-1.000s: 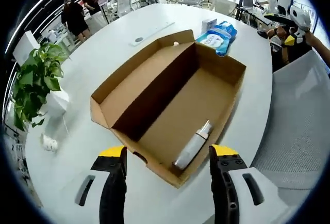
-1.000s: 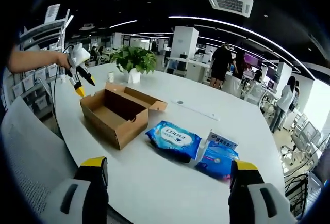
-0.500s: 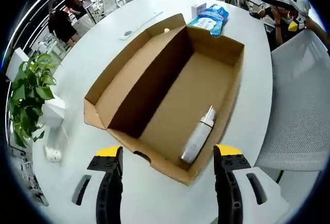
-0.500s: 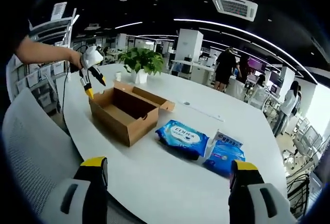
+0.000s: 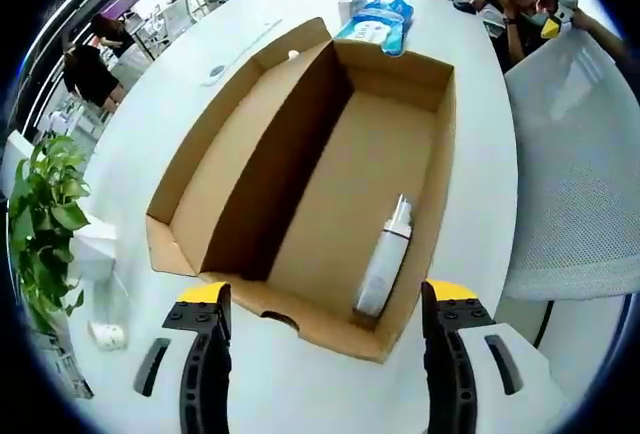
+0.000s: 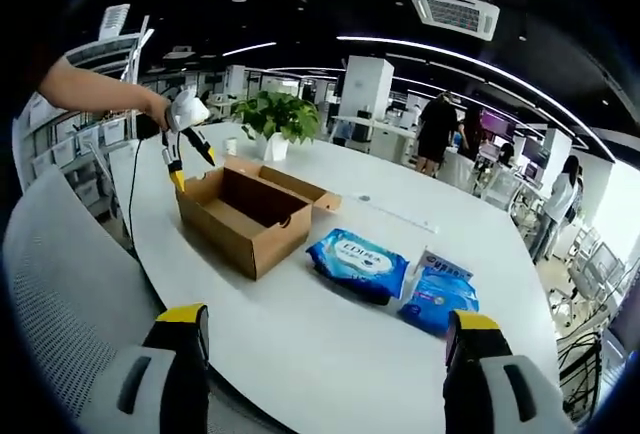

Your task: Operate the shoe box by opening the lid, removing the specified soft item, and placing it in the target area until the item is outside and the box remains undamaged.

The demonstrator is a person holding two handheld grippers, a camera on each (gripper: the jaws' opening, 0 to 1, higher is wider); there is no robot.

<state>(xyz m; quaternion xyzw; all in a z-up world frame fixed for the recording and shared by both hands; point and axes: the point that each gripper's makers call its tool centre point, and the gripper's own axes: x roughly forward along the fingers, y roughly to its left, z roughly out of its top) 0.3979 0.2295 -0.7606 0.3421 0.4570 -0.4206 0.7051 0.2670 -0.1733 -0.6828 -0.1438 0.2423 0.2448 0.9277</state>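
The brown cardboard shoe box [image 5: 330, 174] lies open on the white table, its lid folded back to the left. Inside, near the box's close right corner, lies a slim white bottle [image 5: 385, 258]. My left gripper [image 5: 325, 299] hovers open just above the box's near edge, nothing between its jaws. In the right gripper view the same box [image 6: 252, 212] sits at mid-left, with the left gripper [image 6: 188, 149] held by a hand above its far end. My right gripper [image 6: 325, 329] is open, well back from the box.
Two blue wipe packs [image 6: 358, 264] [image 6: 440, 299] lie on the white table [image 6: 300, 344] right of the box. A potted plant [image 6: 268, 119] stands behind it. A grey mesh chair [image 5: 575, 164] flanks the table. People stand in the background.
My left gripper has moved closer over the box, which now looms larger below it. The right gripper view has shifted only slightly.
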